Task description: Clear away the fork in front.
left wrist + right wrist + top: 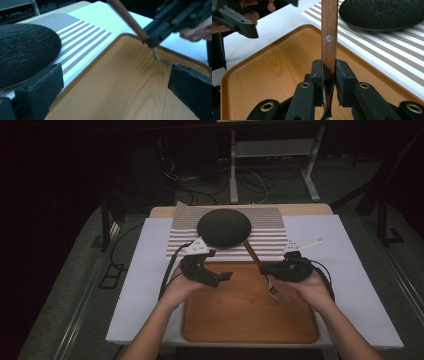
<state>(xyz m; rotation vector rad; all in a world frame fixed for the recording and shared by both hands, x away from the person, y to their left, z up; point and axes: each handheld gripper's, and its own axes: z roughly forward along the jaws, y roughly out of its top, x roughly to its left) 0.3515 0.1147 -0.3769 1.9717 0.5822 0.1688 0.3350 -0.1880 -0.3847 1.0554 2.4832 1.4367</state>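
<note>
A fork with a wooden handle (254, 256) hangs tilted over the wooden tray (240, 320), tines (276, 294) down toward the tray's right side. My right gripper (266, 269) is shut on the lower part of the handle (329, 30), near a rivet. In the left gripper view the fork handle (126, 16) slants down to the tines (162, 61) just above the tray (120, 90). My left gripper (220, 265) hovers over the tray's back left corner, open with nothing between its wide-set pads (40, 90).
A black round plate (223, 227) lies on a striped placemat (272, 242) just behind the tray. A white cover (145, 275) spreads over the table. Metal frame legs (233, 165) and cables stand on the floor beyond.
</note>
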